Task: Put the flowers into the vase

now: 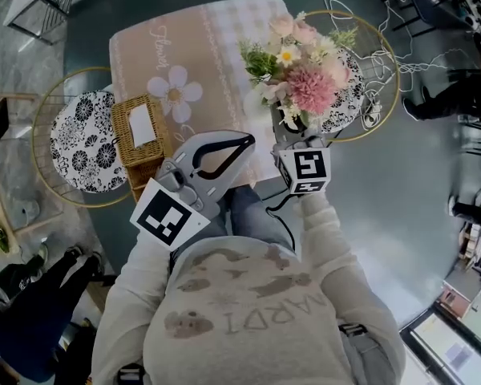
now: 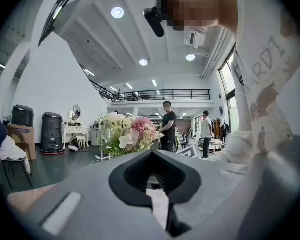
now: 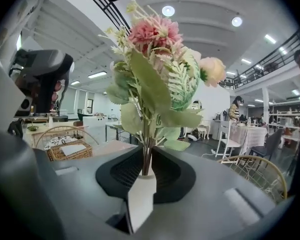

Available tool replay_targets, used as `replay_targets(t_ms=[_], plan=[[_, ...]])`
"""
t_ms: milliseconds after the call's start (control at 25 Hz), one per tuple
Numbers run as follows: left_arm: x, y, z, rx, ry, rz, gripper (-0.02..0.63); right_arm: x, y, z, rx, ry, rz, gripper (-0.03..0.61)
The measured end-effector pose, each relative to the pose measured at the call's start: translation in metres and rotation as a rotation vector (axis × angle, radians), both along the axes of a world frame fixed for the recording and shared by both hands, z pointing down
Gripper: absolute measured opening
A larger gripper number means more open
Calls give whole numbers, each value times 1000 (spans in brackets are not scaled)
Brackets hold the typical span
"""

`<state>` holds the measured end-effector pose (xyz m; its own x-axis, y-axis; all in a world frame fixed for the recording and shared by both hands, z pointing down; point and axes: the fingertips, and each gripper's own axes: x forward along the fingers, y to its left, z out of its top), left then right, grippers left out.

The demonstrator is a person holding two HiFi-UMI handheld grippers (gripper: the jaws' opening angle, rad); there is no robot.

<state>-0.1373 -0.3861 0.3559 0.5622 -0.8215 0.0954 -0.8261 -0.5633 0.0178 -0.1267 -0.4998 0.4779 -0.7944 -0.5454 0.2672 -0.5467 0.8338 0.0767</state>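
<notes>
left gripper [image 1: 242,142]: jaws closed together with nothing between them. It is held in front of the person's chest, over the near edge of the counter [image 1: 212,42].
right gripper [image 3: 146,173]: clamped on the stems at the base of the bunch, just right of the left gripper.
flowers [image 1: 303,69]: one bouquet of pink, cream and white heads with green leaves. It stands up out of the right gripper, over the counter's right edge and the chair beside it.
counter: tan cloth with a white flower print.
wicker basket [image 1: 141,137]: on the counter's left side, with a white piece on top.
chairs: gold wire frames with black-and-white floral cushions, one at the left [image 1: 78,141] and one at the right [image 1: 382,69], partly behind the flowers.
</notes>
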Motion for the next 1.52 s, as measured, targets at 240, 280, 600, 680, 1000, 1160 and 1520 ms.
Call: replay_targets(t_ms=[240,280,600,680,1000,1160,1520], plan=[[2,0,1,1,13,2,2,9,6,11,-30,58,28,126],[3,0,1,2,8,6,2,10,7,11,-32,72,35,137],[8,0,1,4,4,25,2,10,16,7,49,252,21,144],[9,1,2,4,3,30,2,11,17,9,43,293,22,144],[14,3,0,9,5,44,2,18,26,14,-110,357,18,150],[16,5,-1,13,15,46,2,18,31,19,-138,406,3,164],[20,13,-3,13,19,54,2,26,44,32,-159,439,4,160]])
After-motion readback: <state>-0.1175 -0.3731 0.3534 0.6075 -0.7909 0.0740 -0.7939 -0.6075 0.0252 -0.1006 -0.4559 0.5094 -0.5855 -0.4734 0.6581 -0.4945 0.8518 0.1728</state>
